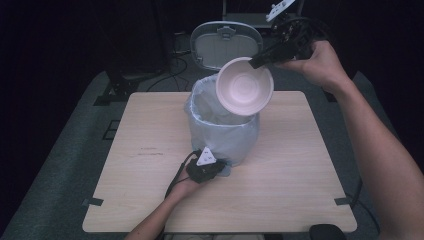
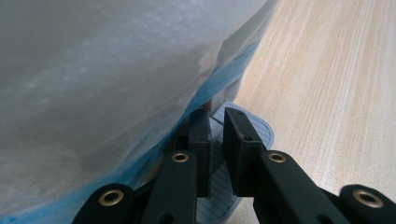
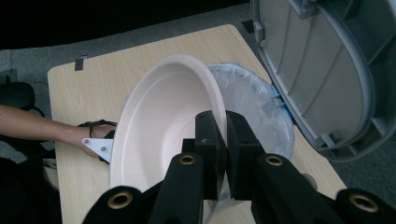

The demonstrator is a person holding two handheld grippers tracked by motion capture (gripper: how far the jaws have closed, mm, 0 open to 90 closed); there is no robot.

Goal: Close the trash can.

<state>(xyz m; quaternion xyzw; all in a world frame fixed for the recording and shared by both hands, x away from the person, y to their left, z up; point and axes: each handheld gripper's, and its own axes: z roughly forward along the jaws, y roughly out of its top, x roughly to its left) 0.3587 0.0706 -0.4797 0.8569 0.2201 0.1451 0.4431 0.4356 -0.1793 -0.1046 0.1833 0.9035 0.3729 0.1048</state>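
Over bin [image 1: 223, 131] rim: bowl [image 1: 244, 86], tilted

No text, label, brand, number or sign can be read in these pictures. The bowl [image 1: 244, 85], the bin [image 1: 222, 131] with its plastic liner and the table [image 1: 300, 190] carry no writing that I can make out.

From my station, the bowl [image 3: 154, 135] hides the bin's [image 1: 225, 132] interior beneath the right tongs [image 3: 225, 140]. The pedal [image 2: 245, 135] between the left tongs [image 2: 217, 135] is cut off below.
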